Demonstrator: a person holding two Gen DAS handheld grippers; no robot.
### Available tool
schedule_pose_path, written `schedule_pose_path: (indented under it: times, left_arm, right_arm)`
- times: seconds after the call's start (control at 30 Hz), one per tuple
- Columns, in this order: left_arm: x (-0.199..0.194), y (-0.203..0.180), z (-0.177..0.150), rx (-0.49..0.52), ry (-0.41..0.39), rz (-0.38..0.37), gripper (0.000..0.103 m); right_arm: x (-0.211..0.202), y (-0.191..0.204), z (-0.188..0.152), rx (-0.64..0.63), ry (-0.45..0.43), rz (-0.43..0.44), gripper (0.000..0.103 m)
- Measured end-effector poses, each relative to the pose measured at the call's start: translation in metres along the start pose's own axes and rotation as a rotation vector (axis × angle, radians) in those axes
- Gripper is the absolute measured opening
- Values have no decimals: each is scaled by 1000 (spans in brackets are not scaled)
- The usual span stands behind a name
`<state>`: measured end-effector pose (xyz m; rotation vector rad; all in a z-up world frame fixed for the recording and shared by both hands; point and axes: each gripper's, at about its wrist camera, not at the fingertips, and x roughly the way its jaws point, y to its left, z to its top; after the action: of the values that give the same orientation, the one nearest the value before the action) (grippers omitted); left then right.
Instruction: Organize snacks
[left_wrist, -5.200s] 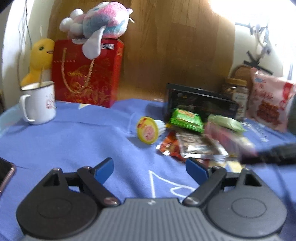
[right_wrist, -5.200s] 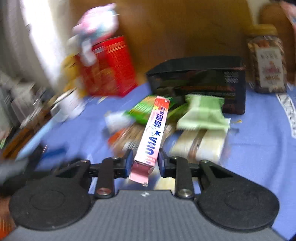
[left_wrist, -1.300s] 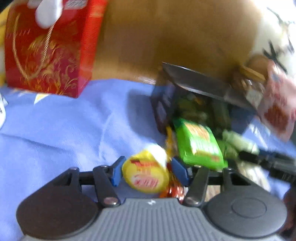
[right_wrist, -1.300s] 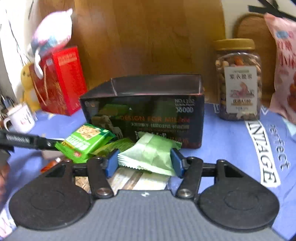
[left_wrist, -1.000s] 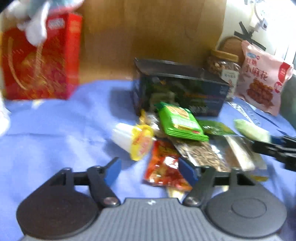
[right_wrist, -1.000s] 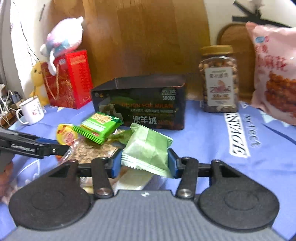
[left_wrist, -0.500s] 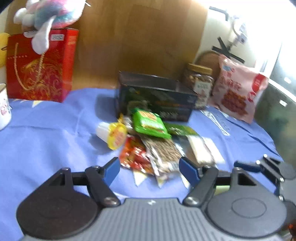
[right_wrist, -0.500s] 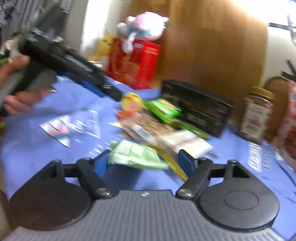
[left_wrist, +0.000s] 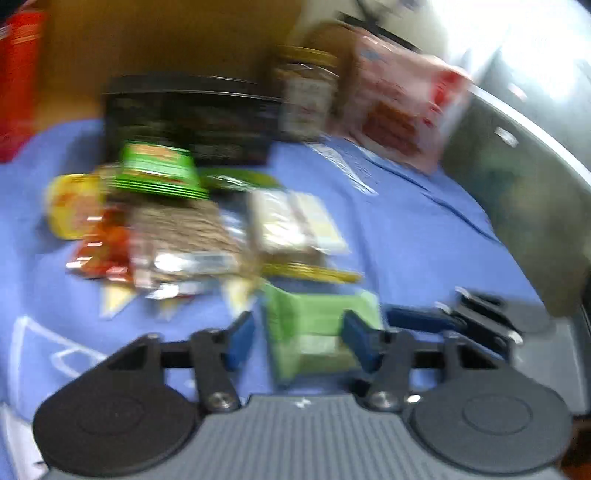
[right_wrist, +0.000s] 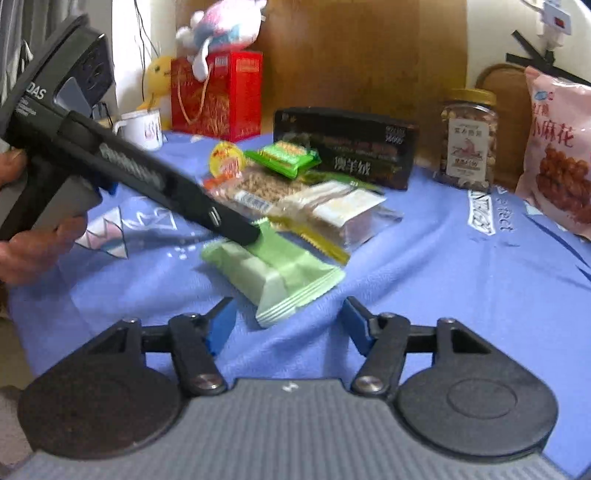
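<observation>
1. Lying flat on the blue cloth (right_wrist: 461, 280), the pale green packet (right_wrist: 273, 273) is seen apart from the snack pile (right_wrist: 295, 192), near the table's front edge; it had been clamped in the R gripper (right_wrist: 286, 317) a sec ago.
2. R gripper's jaws stand released, w/ the packet's crimped end just ahead of and between the tips, no pad touching it; jaws were flung wide to drop it and have just been closing partway again.
3. L gripper (left_wrist: 297, 341) has been swung across from the pile to the same packet (left_wrist: 317, 332). Its jaws have just been closing, w/ the packet between them; right pad looks to be on the wrapper, left pad still apart, though heavy blur makes contact hard to tell.
4. Judged as a hand-over via the cloth: packet passed R to L.
5. Black box (right_wrist: 347, 147) behind the pile seems the likely bin; nothing of this packet is in it yet, so most sorting is left.
</observation>
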<state>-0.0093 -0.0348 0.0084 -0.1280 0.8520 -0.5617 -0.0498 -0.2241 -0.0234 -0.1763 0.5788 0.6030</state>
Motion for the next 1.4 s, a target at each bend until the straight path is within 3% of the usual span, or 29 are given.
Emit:
schedule_pose_path:
  times: [0.17,0.33,0.57,0.77,0.83,0.9,0.97,1.1,1.17,1.3,1.37,1.4]
  left_arm:
    - [-11,6,4,-47,-13,13,36]
    - [-42,15,24,-62,-114,-3,36]
    - [-54,31,106,-13,-280,55,36]
    - [-17,73,174,-55,-322,97,36]
    - [5,90,184,-85,-286,127,53]
    - [17,104,184,-123,-249,188,51]
    - [6,117,170,-150,-280,143,51]
    - [-20,131,139,-218,-302,71,51]
    - [-21,135,130,-248,-267,59,51]
    - [-12,120,116,-190,-205,88,51]
    - [2,113,112,-157,-165,133,51]
    - [5,114,109,-148,-148,135,51]
  right_arm:
    - [10,13,13,-51,-13,-16,49]
    - [3,18,27,-46,-90,-2,47]
    - [24,3,94,-98,-233,-53,46]
    - [79,-28,158,-127,-260,-93,46]
    - [103,-39,172,-118,-230,-110,48]
    - [117,-47,178,-87,-187,-151,50]
    - [114,-59,174,-13,-173,-148,50]
    - [78,-82,143,266,-171,37,50]
    - [68,-78,125,320,-157,142,50]
    - [76,-40,111,228,-67,184,52]
    - [85,-18,109,139,-36,162,61]
    - [90,-11,109,96,-24,145,71]
